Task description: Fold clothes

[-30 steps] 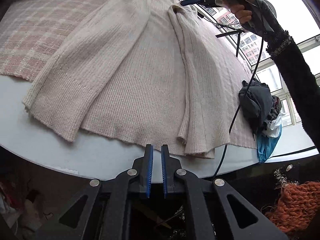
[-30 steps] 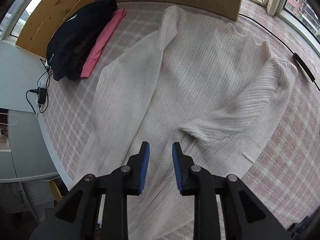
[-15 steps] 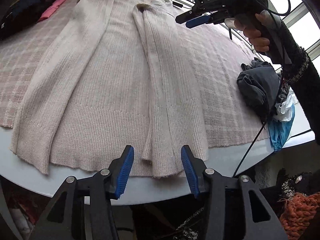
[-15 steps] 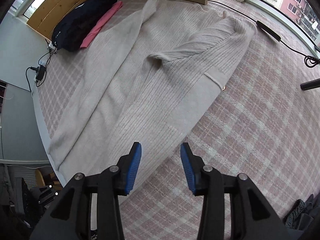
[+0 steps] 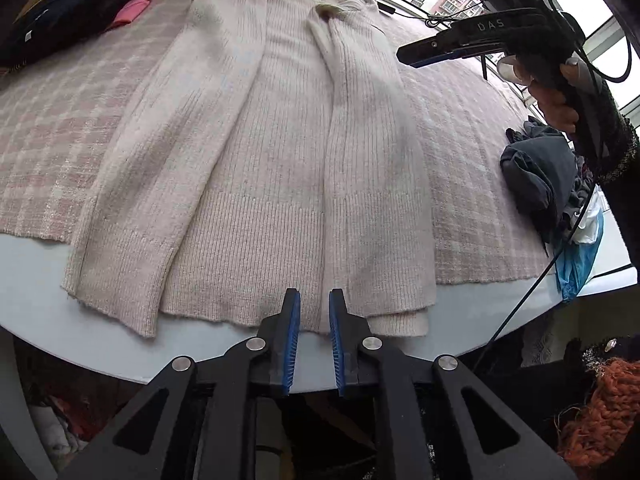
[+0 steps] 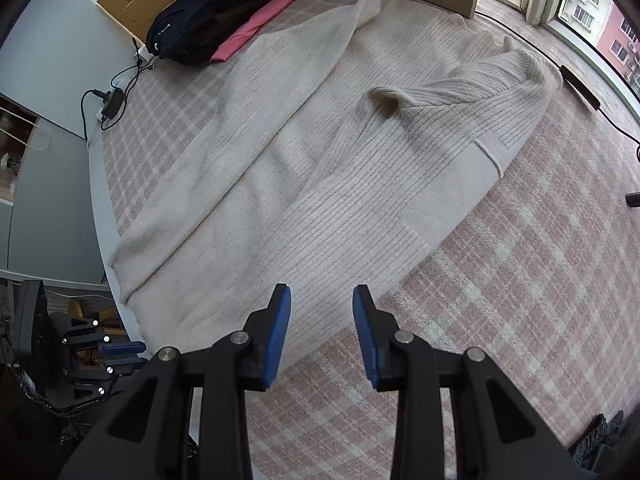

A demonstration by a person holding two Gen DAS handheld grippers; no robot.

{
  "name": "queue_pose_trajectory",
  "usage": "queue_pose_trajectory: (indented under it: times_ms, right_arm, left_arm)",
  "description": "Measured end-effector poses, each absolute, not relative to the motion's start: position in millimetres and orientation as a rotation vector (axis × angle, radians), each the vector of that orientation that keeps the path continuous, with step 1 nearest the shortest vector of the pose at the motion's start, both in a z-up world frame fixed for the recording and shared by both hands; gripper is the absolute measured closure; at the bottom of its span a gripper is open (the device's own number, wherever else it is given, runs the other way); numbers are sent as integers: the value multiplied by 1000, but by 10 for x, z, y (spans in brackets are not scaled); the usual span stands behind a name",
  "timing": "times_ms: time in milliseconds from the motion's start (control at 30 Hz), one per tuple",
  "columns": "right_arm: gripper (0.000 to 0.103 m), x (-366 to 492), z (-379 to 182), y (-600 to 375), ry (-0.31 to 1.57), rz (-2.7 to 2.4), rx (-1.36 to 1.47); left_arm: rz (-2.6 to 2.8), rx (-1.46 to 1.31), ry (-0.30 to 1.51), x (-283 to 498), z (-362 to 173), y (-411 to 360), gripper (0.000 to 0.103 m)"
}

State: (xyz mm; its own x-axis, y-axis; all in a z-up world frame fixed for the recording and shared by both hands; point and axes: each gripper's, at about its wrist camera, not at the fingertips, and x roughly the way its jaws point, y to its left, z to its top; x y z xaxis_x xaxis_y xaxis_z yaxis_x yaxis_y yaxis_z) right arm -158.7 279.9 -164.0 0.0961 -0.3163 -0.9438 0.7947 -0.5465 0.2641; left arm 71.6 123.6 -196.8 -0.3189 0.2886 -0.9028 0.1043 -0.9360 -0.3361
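Sweater [image 5: 280, 168], cream ribbed knit, lies spread lengthwise on the pink plaid cloth [image 5: 472, 184] that covers the worktop [image 5: 100, 336]; its hem hangs at the near edge, at six o'clock in the left wrist view. One side, toward three o'clock, is already folded in over the body, and the sleeve at nine o'clock lies straight along its flank, likely so that the next fold can run the same way.

Left tongs [image 5: 313, 334] sit just above the hem with a narrow gap; their jaws have just been closing, and nothing is pinched between them. Right tongs [image 6: 322, 334] hover over the folded side's edge, a little apart and empty, jaws also just closing. Both seem poised to smooth or regrip.

A dark garment [image 6: 216, 12] is stacked at eleven o'clock.
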Motion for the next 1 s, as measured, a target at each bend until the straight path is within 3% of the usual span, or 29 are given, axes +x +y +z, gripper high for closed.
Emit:
queue_pose_trajectory:
  times_ms: [100, 200, 267, 367, 467, 667, 833, 1000]
  right_arm:
    - [71, -1463, -1788, 2678, 548, -1543, 1494]
    - [71, -1362, -1993, 2556, 606, -1495, 1515]
    - [71, -1330, -1973, 2518, 642, -1482, 1492]
    - [71, -1509, -1722, 2544, 552, -1513, 1447]
    - [71, -1845, -1636, 2455, 552, -1615, 1412]
    - [71, -2279, -2018, 2100, 537, -1627, 1457]
    - [71, -2580, -1550, 2503, 370, -1679, 1373]
    - [71, -3402, -1379, 2998, 279, -1938, 1410]
  left_arm:
    - [2455, -1688, -497, 690, -1841, 1319, 79]
    - [2439, -1643, -469, 541, -1899, 1515, 69]
    - [2413, -1697, -362, 433, -2051, 1659, 71]
    - [2426, -1688, -204, 393, -2101, 1805, 74]
    - [2412, -1705, -237, 397, -2101, 1741, 80]
    - [2403, -1714, -247, 442, -2127, 1709, 80]
    - [2388, -1741, -317, 419, -2005, 1584, 83]
    - [2413, -1621, -345, -63, -1685, 1497, 80]
